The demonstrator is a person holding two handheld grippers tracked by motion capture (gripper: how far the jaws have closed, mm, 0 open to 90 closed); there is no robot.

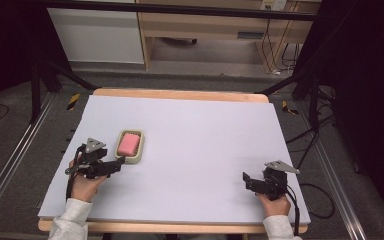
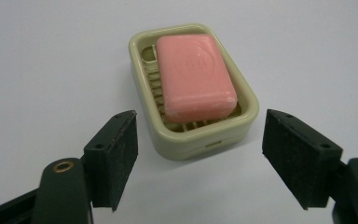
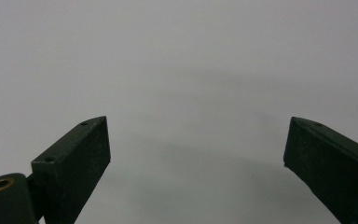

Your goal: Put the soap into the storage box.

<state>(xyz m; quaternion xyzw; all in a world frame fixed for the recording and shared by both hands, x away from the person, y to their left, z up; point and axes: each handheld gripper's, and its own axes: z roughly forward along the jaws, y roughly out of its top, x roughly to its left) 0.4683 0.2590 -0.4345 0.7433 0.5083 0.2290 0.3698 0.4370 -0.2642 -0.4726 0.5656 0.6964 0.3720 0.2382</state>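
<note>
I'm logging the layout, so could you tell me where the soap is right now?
The soap lies in the dish on the table's left half in the high view, just ahead of the open left gripper.

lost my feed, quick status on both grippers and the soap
Left gripper open, just short of soap dish. Pink soap in dish. Right gripper open over bare table.

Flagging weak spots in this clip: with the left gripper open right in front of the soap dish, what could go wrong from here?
1. The pink soap lies loose in the soap dish; a tilted lift might slide it out.
2. The left gripper is open barely wider than the dish, so a jaw might shove it instead of straddling it.
3. The right gripper sits far off, giving no support.
</note>
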